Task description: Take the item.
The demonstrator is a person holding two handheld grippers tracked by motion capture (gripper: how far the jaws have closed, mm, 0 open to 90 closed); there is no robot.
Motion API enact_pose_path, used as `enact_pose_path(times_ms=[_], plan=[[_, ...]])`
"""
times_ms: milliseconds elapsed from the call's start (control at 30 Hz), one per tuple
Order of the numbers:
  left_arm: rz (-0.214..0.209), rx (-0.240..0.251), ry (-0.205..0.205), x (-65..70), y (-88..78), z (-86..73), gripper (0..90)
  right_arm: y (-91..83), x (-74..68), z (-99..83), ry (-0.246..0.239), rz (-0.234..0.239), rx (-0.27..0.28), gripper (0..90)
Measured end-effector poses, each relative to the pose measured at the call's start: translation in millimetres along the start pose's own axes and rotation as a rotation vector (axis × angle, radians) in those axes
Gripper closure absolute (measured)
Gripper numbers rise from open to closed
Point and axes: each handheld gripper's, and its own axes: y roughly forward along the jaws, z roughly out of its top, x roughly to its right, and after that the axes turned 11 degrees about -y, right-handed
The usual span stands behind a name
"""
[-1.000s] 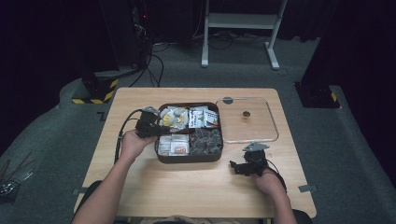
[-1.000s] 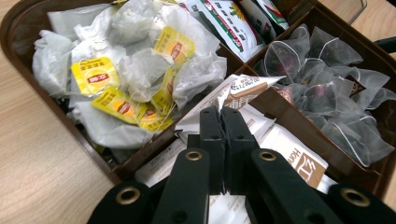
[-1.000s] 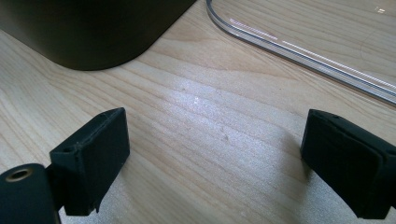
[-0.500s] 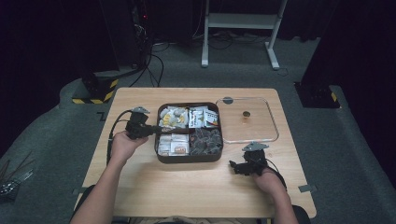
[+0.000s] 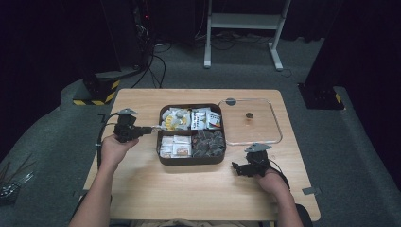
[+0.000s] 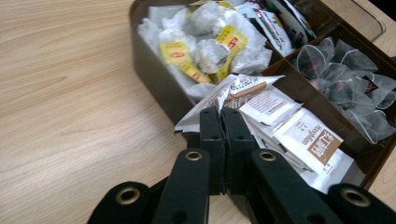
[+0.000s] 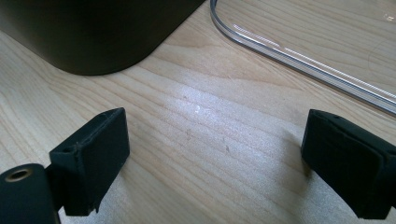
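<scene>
The left tongs reach level to the right from the left hand with jaws pinched shut on a paper packet, while the right tongs, jaws spread wide, rest low on the surface in the right hand.

Black two-jaw left gripper with ribbed pads, brass-ringed rivets along the linkage bars. Black cable looping off it. Grey three-cornered plate on top. Right gripper likewise black, blocky textured pads. Bare forearms, no sleeves.
</scene>
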Motion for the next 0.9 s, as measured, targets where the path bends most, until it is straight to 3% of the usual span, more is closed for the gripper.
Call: enact_pose_path(times_ms=[333, 633, 700, 900], plan=[[0.038, 0.0, -0.049, -24.1, -5.2, -5.9, 88.7, 1.3, 0.1, 1.4, 0.003, -0.001, -0.001, 7.7], [0.061, -0.047, -0.063, -36.7, 18.0, -8.9, 88.6, 1.3, 0.2, 1.4, 0.003, -0.001, -0.001, 7.7], [0.074, -0.08, -0.067, -39.8, 25.9, -10.3, 88.6, 1.3, 0.2, 1.4, 0.003, -0.001, -0.001, 7.7], [0.099, -0.102, -0.087, -49.3, 34.5, -11.5, 88.5, 1.3, 0.5, 1.3, 0.003, 0.0, 0.001, 7.8]])
